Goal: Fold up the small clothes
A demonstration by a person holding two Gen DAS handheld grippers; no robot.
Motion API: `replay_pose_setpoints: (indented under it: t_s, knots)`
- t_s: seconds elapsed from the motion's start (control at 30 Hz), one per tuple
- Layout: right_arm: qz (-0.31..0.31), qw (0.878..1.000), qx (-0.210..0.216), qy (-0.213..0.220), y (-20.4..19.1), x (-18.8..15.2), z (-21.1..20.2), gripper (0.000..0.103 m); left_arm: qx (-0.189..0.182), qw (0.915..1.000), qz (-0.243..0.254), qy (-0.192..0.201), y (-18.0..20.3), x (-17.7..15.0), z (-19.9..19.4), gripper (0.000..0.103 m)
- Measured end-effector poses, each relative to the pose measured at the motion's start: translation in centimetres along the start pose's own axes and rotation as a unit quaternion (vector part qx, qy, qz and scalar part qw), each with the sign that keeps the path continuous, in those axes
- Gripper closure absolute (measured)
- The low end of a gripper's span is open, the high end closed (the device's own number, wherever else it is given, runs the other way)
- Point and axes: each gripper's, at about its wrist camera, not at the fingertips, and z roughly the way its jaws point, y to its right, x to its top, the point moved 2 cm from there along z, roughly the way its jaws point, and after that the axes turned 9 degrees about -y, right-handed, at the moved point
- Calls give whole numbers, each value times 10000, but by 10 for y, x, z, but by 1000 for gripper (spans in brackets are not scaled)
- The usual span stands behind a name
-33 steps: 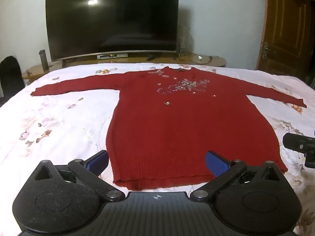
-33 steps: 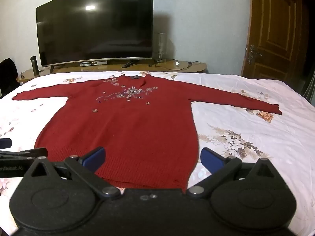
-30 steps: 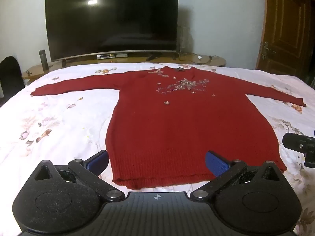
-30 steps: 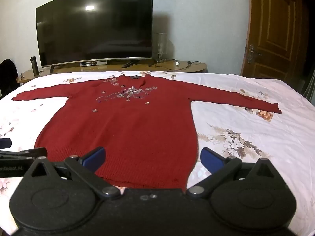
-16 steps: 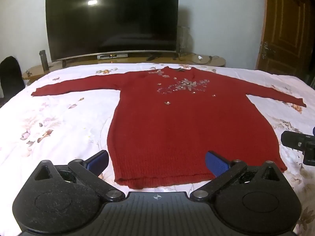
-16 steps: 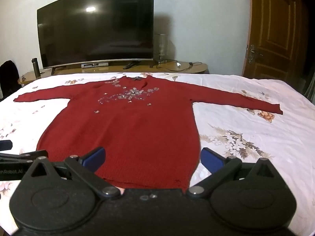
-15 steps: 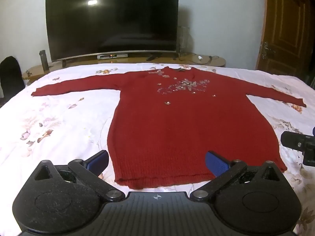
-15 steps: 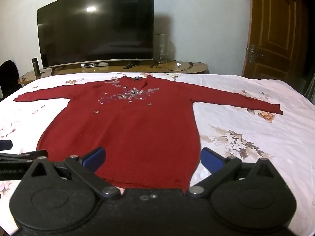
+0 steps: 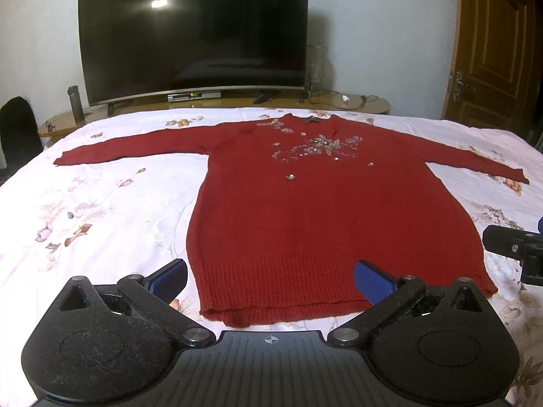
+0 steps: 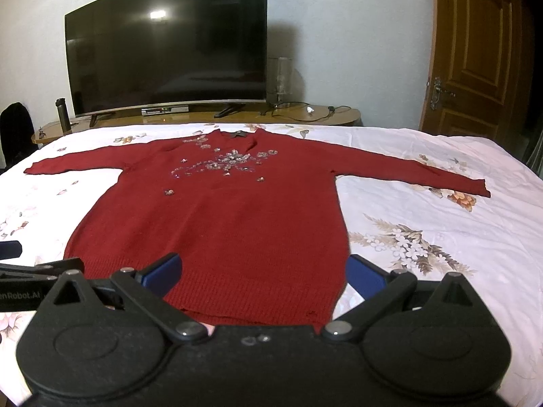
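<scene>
You are looking at a bed (image 9: 101, 210) wearing a pale pink sheet printed with flowers, filling the lower view. Lying flat on it, front up, is a red knit sweater (image 9: 325, 217): collar pointing to 12 o'clock, ribbed hem lying toward 6 o'clock, sleeves stretching out toward 9 and 3 o'clock. Beaded trim is sitting across its chest. The sheet is showing bare at 9 o'clock and at 3 o'clock beside the body.
</scene>
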Motion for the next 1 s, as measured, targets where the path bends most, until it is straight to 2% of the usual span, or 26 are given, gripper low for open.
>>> replay_pose_setpoints:
  t_s: [1.0]
  knots:
    - [-9,10000,30,-2,0,1,1,1,27,10000,-23,-4,1,1,2,0]
